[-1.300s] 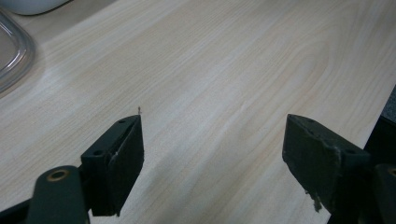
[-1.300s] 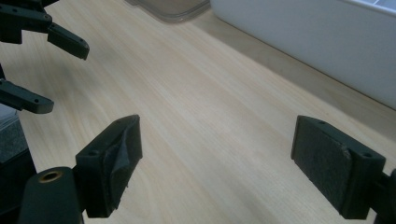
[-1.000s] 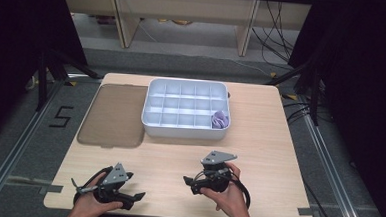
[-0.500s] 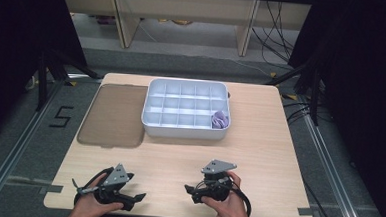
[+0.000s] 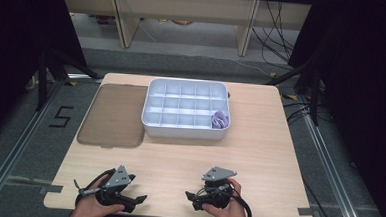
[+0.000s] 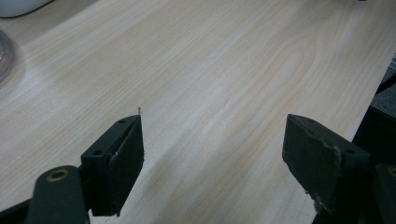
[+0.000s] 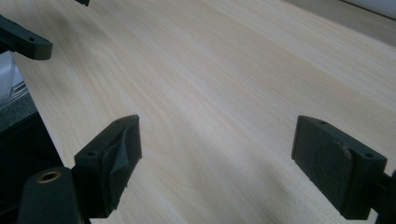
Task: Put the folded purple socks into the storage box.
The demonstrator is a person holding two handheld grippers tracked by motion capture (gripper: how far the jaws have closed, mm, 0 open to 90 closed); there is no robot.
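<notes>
Hands sit low at the near edge of the desk, each one holding a tool, and nothing is being carried. The left tool rests near the front left corner, and in the left gripper view its two black jaws stand wide apart with only bare wood between them. The right tool rests a little way to its right, and in the right gripper view its jaws are spread wide too, again with just wood in the gap. Far from both of them, at the back of the desk, sits a white tray split into lots of little boxes. One small purple thing lies in a box by the right wall of the tray, in the front row or the one behind it (I cannot tell what it is from here, maybe a crumpled bit of cloth or plastic). All the other boxes look empty. A flat brown lid lies on the desk just to the left of the tray, touching or almost touching it. My guess is that the purple piece is already put away and the lid is not yet on, so closing the tray may be the job that is left.
</notes>
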